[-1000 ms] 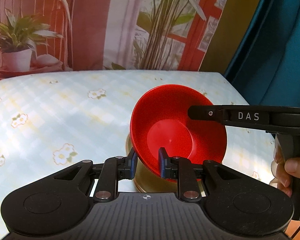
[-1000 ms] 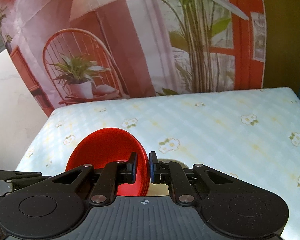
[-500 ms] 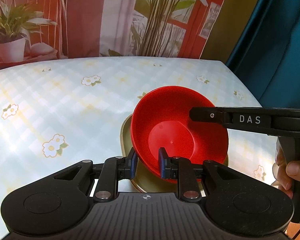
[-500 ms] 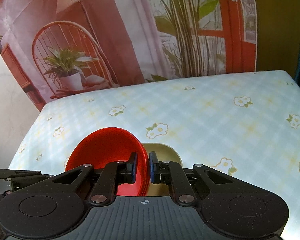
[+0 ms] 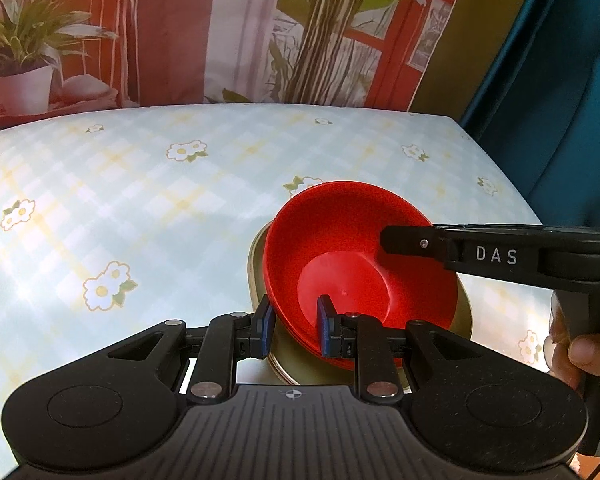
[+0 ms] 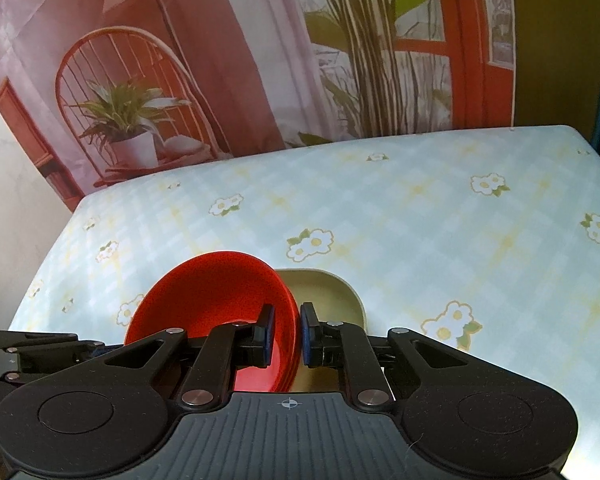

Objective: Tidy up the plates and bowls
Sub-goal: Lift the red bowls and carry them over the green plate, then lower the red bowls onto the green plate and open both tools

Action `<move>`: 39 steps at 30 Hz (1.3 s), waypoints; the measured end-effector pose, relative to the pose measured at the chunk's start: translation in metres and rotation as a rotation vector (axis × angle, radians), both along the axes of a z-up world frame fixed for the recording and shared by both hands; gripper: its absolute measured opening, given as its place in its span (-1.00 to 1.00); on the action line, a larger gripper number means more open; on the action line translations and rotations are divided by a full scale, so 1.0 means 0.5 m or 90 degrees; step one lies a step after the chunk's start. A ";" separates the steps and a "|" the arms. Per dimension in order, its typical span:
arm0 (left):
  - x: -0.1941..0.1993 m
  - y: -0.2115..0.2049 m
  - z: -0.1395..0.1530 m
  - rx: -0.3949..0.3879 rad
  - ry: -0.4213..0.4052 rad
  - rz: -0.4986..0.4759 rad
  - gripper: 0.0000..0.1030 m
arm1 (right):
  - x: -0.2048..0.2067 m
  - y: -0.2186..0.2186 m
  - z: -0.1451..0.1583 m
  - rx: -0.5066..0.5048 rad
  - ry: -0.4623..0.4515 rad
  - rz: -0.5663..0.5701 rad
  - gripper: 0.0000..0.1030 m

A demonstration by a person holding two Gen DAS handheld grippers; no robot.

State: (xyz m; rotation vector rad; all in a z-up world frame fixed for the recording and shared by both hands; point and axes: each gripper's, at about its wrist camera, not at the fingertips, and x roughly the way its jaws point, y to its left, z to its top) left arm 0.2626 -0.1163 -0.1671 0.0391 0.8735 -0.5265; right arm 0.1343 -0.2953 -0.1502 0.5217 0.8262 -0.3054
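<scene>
My left tool point(image 5: 292, 326) is clenched on the near-left rim of the red bowl point(image 5: 340, 248): one blue pad presses the outer wall, the other sits inside against the inner wall, so the rim runs between them. The bowl is tilted, its open side turned toward me and slightly to the left in the left wrist view, and its lower edge hangs over the olive-green plate point(image 5: 260, 248) that lies flat on the tabletop point(image 5: 140, 200). Whether the bowl's bottom touches the plate I cannot tell, since my tool hides that spot. The plate sits toward the near right part of the tabletop, closer to the right edge than the left, and well clear of the far edge by the printed backdrop point(image 5: 180, 32). My right tool point(image 6: 286, 334) is likewise clenched on the opposite side of the same bowl, its left pad inside the bowl and its right pad outside the wall, with the plate showing just beyond and to the right of that outer pad. From the left wrist view the right tool's long black finger point(image 5: 420, 242) reaches in over the bowl's right rim, and my right hand point(image 5: 572, 344) wraps its handle near the right edge of the tabletop.
</scene>
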 end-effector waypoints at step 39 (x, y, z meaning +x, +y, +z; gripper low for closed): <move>-0.077 0.064 0.103 0.025 -0.155 0.047 0.64 | -0.030 0.044 0.098 -0.123 -0.024 0.014 0.25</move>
